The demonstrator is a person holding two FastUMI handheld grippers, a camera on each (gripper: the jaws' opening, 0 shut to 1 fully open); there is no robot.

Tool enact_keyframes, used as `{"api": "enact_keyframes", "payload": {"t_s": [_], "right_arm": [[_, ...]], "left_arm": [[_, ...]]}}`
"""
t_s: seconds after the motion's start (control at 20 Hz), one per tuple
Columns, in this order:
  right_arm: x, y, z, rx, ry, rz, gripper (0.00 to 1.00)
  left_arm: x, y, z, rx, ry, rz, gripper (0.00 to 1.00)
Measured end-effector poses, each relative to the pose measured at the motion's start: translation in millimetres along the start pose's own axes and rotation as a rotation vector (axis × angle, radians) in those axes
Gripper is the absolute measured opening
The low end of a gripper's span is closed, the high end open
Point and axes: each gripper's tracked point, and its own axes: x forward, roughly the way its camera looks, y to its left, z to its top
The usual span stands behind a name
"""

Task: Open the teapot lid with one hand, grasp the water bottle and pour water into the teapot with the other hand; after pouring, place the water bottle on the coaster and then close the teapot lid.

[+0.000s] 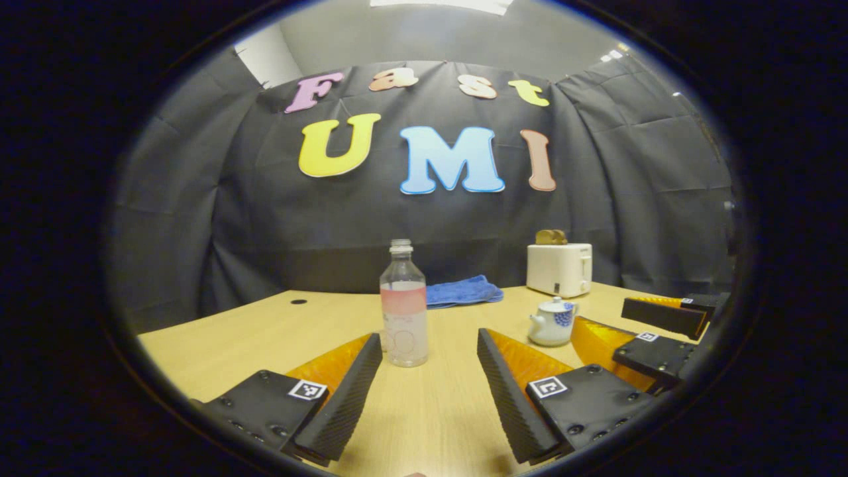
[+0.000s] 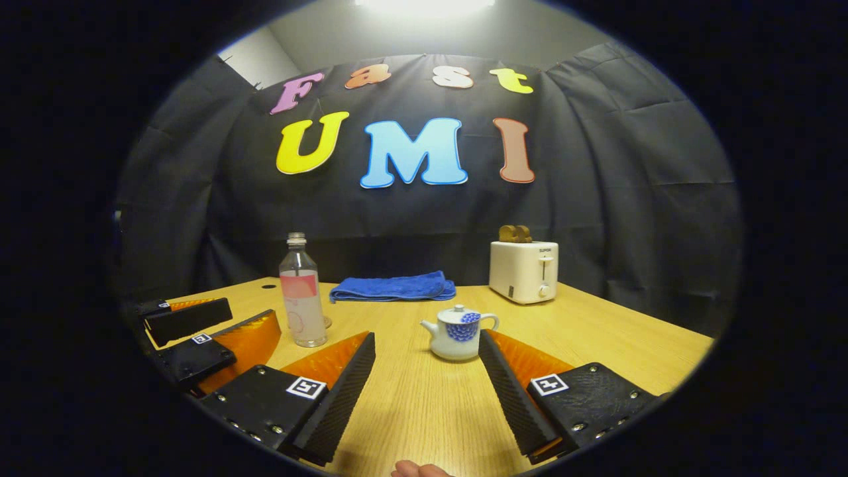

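Clear thin plastic makes up the water bottle (image 1: 403, 306), which stands upright and uncapped on the wooden worktop (image 1: 265, 331), part full, with a pink band around its middle. I judge it light but soft-walled, so a hard squeeze could buckle it and push water out of the open neck; the firmer body at or just below the band looks the best place to hold it. The left tool (image 1: 429, 381) is spread wide and holds nothing, with the bottle standing just beyond its tips and between their lines. To the right stands the small white teapot (image 2: 458, 332), blue-patterned, its lid (image 2: 455, 313) on. It looks like glazed ceramic: stiff, slippery and breakable. The lid's little knob is the only obvious grip, and calls for a light, centred pinch. The right tool (image 2: 427, 377) is likewise spread and empty, the teapot just ahead of its tips. I cannot make out the coaster with any certainty.
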Motion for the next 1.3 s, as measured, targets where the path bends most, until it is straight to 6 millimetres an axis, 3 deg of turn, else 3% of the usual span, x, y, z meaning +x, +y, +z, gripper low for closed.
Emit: {"api": "enact_keyframes", "payload": {"t_s": [0.85,1.05,1.2,1.3], "right_arm": [[-1,-1,-3,-0.021,0.0,-0.031,0.96],[0,-1,-7,-0.011,0.023,-0.026,0.96],[1,-3,-1,-0.012,0.009,-0.034,0.96],[11,-11,4,-0.019,0.013,-0.052,0.96]], "left_arm": [[7,-17,3,-0.004,-0.005,-0.078,1.0],[16,-16,3,0.009,-0.003,-0.078,1.0],[26,-9,14,0.002,-0.025,-0.056,1.0],[39,-3,16,-0.004,-0.017,-0.051,1.0]]}}
